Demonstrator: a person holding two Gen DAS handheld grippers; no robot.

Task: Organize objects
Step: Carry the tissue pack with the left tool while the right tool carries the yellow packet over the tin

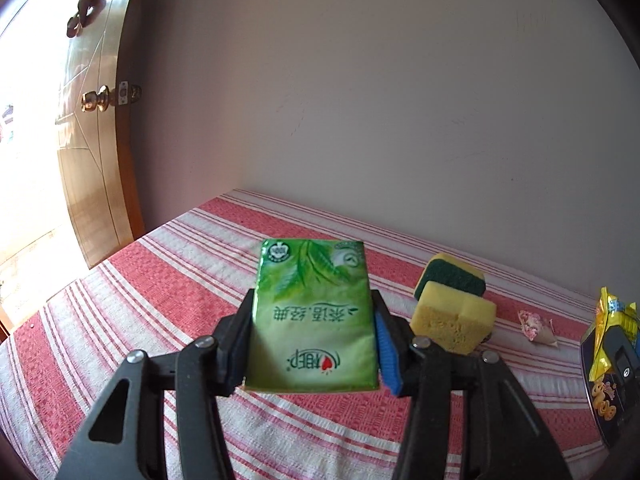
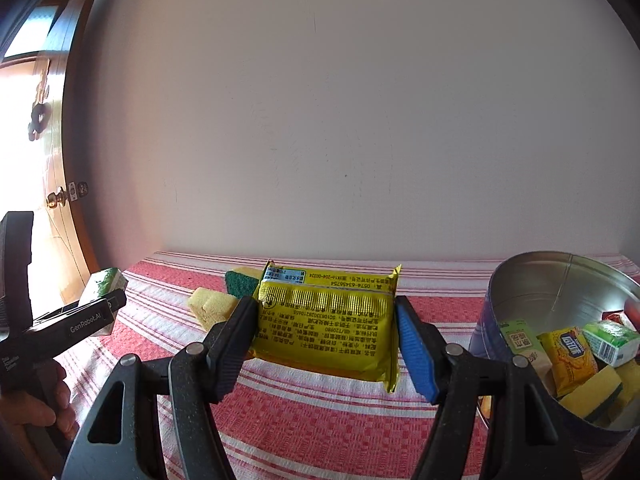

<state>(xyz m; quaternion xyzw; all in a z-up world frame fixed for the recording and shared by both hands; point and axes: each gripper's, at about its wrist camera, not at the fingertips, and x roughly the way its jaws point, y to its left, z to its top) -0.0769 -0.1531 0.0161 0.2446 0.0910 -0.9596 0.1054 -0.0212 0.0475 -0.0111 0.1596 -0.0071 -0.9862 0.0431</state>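
Observation:
My left gripper (image 1: 314, 322) is shut on a green tissue pack (image 1: 312, 312) and holds it above the striped tablecloth. It also shows at the left of the right wrist view (image 2: 105, 280). My right gripper (image 2: 326, 328) is shut on a yellow snack packet (image 2: 328, 320), held just over the cloth. A round metal tin (image 2: 532, 280) stands at the right and holds several packets and sponges. Two yellow-and-green sponges (image 1: 454, 308) lie on the cloth beyond the left gripper, also seen behind the yellow packet (image 2: 216, 300).
A red-and-white striped tablecloth (image 1: 160, 280) covers the table against a plain wall. A small pink wrapped candy (image 1: 534, 326) lies right of the sponges. A wooden door with a brass knob (image 1: 96, 98) stands at the left.

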